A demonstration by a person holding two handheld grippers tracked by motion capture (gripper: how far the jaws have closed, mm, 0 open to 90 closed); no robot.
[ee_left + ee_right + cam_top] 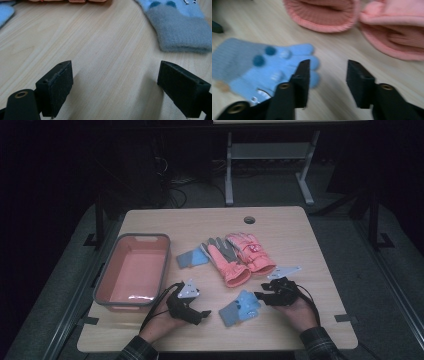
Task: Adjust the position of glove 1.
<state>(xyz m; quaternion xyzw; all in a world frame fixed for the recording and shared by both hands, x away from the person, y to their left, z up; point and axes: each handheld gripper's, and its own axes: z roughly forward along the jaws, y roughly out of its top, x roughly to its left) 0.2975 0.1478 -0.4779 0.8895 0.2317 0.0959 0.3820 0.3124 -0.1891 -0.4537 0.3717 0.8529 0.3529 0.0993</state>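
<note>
The blue glove (240, 308) lies flat on the counter (310, 245) near the front edge, between the two claws, its grey cuff pointing toward the person and its fingertips toward the right claw (261, 296). In the right gripper view the blue glove (262, 67) sits to the left of that claw (327, 75): the left jaw stands over its fingertips, while the gap between the jaws shows bare wood. The jaws are partly parted with nothing between the pads (the picture is blurred, so whether the left pad touches the knit I cannot tell).

The left claw (204, 314) rests on the counter just beside the cuff end, its tips pointing at the glove but apart from it. In the left gripper view this claw (115, 85) stands wide open over bare wood, and the grey cuff of the blue glove (180, 30) lies ahead and to the right, clear of both pads.

Farther back, near the middle of the counter, lies a pair of pink gloves (240, 252), side by side and overlapping, cuffs toward the person; their open cuffs (362, 20) show just beyond the right claw in the right gripper view. A second blue glove (191, 258) lies just left of the pink pair. At the left side of the counter stands a pink bin (102, 280) with a grey rim.
</note>
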